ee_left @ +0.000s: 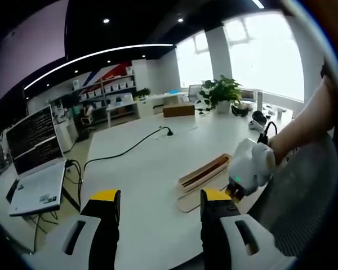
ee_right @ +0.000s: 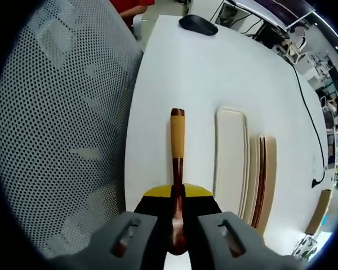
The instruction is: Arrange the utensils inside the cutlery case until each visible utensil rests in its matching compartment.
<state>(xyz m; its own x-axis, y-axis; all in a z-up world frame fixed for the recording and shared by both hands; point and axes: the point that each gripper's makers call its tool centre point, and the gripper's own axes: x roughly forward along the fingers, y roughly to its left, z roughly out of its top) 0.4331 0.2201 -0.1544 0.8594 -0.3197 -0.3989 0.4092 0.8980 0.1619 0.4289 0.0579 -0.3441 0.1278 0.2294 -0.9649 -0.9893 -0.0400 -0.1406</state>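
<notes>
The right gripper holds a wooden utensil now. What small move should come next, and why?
Probably carry the wooden utensil, clamped in the right gripper, sideways over the open cutlery case. The utensil hangs above the bare white table beside the case, not over a compartment.

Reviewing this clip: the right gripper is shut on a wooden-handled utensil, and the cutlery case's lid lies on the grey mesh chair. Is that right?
Not quite. The right gripper is shut on the wooden-handled utensil, but the lid lies on the white table beside the cutlery case, not on the mesh chair. The right gripper view shows it.
</notes>
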